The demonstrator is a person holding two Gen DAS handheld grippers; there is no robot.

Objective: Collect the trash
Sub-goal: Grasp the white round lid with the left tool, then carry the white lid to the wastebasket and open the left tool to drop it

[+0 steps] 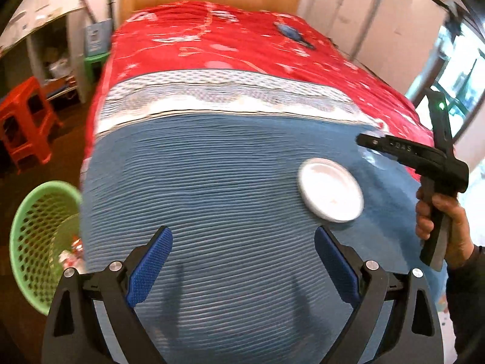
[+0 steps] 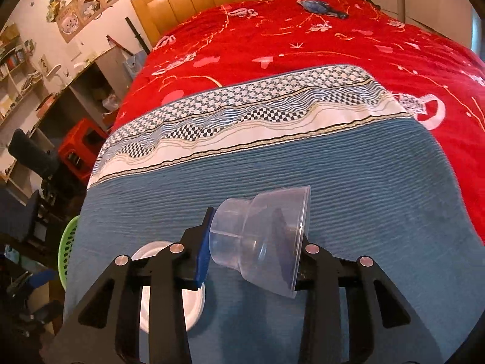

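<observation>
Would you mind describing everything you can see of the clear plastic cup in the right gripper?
The clear plastic cup looks like thin, see-through plastic with a narrow base section stepping out to a wider mouth with a thin rim. It appears empty. It lies tipped on its side, base to the left, mouth to the right, above the blue bedspread. The right gripper is shut on it, one blue pad at its base, the other inside its mouth.

Left gripper (image 1: 242, 261) hung with its blue pads (image 1: 150, 265) spread wide, nothing between them. Right gripper (image 2: 253, 247) was clamped shut on something, trigger squeezed by the right hand (image 1: 445, 227).
</observation>
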